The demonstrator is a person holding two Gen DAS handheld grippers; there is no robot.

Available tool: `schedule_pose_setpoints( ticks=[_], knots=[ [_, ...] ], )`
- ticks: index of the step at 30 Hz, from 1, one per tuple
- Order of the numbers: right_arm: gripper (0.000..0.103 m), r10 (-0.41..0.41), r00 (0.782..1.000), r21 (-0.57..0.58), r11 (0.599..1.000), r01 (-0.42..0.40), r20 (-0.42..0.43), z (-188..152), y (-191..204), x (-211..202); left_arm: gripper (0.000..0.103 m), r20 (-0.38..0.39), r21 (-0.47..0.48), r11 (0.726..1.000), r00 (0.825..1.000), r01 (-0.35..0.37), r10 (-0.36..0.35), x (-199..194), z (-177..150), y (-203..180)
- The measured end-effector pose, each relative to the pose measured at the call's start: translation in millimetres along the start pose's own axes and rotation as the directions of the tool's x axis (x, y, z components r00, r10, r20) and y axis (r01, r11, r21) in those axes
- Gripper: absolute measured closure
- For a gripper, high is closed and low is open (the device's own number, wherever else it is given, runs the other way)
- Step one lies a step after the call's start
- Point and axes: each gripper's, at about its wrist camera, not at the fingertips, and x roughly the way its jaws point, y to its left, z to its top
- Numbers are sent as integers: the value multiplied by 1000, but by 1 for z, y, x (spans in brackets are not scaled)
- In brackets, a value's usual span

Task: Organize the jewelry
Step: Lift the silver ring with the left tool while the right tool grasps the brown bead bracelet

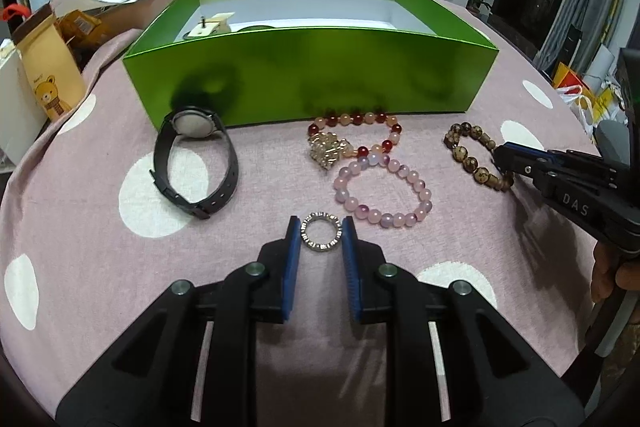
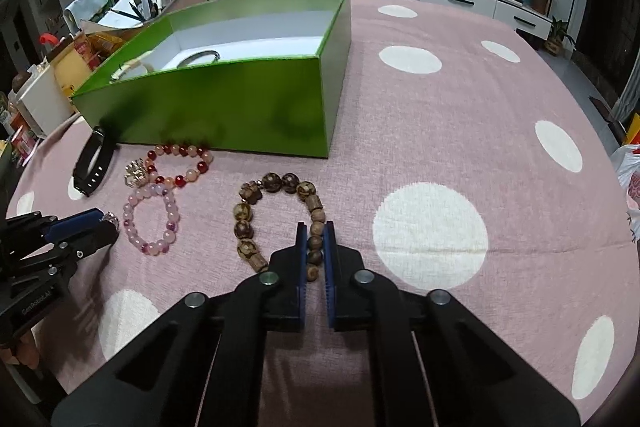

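Observation:
A green box (image 1: 304, 75) stands on the pink dotted cloth; it also shows in the right wrist view (image 2: 224, 107). In front of it lie a black watch (image 1: 196, 163), a red-and-peach bead bracelet (image 1: 356, 139), a pink bead bracelet (image 1: 384, 191) and a brown wooden bead bracelet (image 1: 472, 155). My left gripper (image 1: 321, 233) has its blue pads around a sparkly silver ring (image 1: 321, 231) on the cloth, touching its sides. My right gripper (image 2: 315, 239) is shut on the brown wooden bracelet (image 2: 276, 215), gripping its near-right beads.
A watch-like item (image 1: 208, 25) and a bangle (image 2: 200, 57) lie inside the box. A bear-print paper bag (image 1: 48, 67) and clutter stand at the table's left edge. The table edge drops off at the right (image 2: 608, 155).

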Motion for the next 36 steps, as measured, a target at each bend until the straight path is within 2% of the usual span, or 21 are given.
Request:
schedule_pose_setpoints(
  ticks=[16,36],
  knots=[
    [96,24,997,-21,1000,-23,74,10,12,-36,83,42,-32,999,999,0,2,-25,4,5],
    [96,42,988,-29,999,-38,148,19,18,-70,83,86,-18,1000,996,-21,23,-48,11,-1]
  ],
)
